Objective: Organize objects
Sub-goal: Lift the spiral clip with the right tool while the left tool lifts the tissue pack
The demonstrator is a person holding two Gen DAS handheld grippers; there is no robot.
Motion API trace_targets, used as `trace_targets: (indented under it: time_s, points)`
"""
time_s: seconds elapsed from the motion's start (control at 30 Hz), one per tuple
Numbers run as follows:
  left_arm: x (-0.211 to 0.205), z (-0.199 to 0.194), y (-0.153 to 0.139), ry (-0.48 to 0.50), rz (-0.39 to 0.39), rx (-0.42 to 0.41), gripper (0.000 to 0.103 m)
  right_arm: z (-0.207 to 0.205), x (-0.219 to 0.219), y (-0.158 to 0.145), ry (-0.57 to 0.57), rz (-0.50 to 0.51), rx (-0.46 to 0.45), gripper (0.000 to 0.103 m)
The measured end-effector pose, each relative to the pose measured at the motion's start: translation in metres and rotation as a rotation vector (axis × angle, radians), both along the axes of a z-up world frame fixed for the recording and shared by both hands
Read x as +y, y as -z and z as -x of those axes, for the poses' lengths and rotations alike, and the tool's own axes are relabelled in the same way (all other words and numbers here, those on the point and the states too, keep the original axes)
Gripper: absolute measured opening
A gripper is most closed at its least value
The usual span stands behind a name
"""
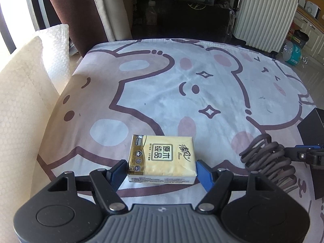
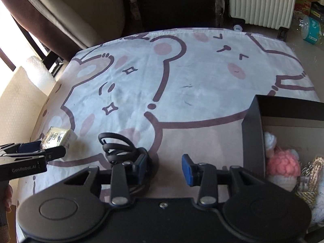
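Yellow plastic wraps the small rectangular tissue pack (image 1: 162, 160), which is seen lying flat on a bed sheet printed with cartoon bears (image 1: 182, 81), close to the sheet's near edge and towards its left side. The left tongs (image 1: 161, 172) are set astride the pack, a blue pad at each of its short ends and touching or nearly so; whether it is actually clamped cannot be told. Just right of the pack, a coiled dark brown spiral cord (image 2: 119, 147) rests on the sheet. The right tongs (image 2: 165, 166) are held partly open over it: the left pad is pressed against the coil, while the right pad stands clear, with bare sheet between the two pads. At the right edge of the bed a black open-topped box (image 2: 253, 137) is seen, with pink and white knitted items (image 2: 283, 166) inside. A white ribbed suitcase (image 1: 263, 14) is stood beyond the far edge.
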State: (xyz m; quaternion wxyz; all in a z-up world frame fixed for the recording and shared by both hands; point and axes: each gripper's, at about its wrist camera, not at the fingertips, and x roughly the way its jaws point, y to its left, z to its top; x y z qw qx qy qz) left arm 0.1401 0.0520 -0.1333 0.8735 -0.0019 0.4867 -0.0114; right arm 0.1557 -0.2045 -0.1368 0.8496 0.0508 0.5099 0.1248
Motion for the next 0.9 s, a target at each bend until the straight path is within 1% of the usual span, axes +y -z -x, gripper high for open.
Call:
trace_targets:
  time_s: [0.1,0.13,0.17,0.2,0.3,0.4,0.57,0.63,0.73,0.8,0.9]
  points:
    - [0.002,0.001,0.001,-0.001,-0.007,0.011,0.073,0.003,0.007,-0.003,-0.047,-0.026,0.0,0.041]
    - [0.002,0.001,0.002,-0.004,-0.005,0.014,0.073,0.004,0.011,-0.004,-0.069,-0.033,0.002,0.045]
    - [0.003,0.001,0.002,-0.006,-0.004,0.017,0.073,0.006,0.015,-0.006,-0.095,-0.034,-0.004,0.047]
    - [0.003,0.001,0.002,-0.006,-0.005,0.02,0.074,0.008,0.02,-0.008,-0.121,-0.032,-0.015,0.05]
    - [0.002,0.002,0.003,0.0,-0.011,0.024,0.074,0.011,0.034,-0.012,-0.166,-0.003,-0.029,0.051]
    - [0.003,0.003,0.002,0.001,-0.011,0.025,0.074,0.011,0.041,-0.013,-0.171,0.021,-0.045,0.051]
    - [0.009,0.004,0.004,-0.003,-0.009,0.03,0.074,0.004,0.042,-0.011,-0.122,-0.023,-0.019,0.052]
    - [0.013,0.004,0.004,-0.013,-0.007,0.03,0.074,0.004,0.048,-0.011,-0.137,-0.029,-0.015,0.052]
    - [0.019,0.005,0.004,-0.03,-0.005,0.028,0.074,0.006,0.059,-0.013,-0.177,-0.001,-0.038,0.051]
    - [0.024,0.006,0.004,-0.042,-0.011,0.026,0.074,0.007,0.066,-0.015,-0.192,-0.001,-0.044,0.051]
    - [0.032,0.008,0.004,-0.065,-0.022,0.024,0.074,0.01,0.079,-0.019,-0.229,0.053,-0.081,0.052]
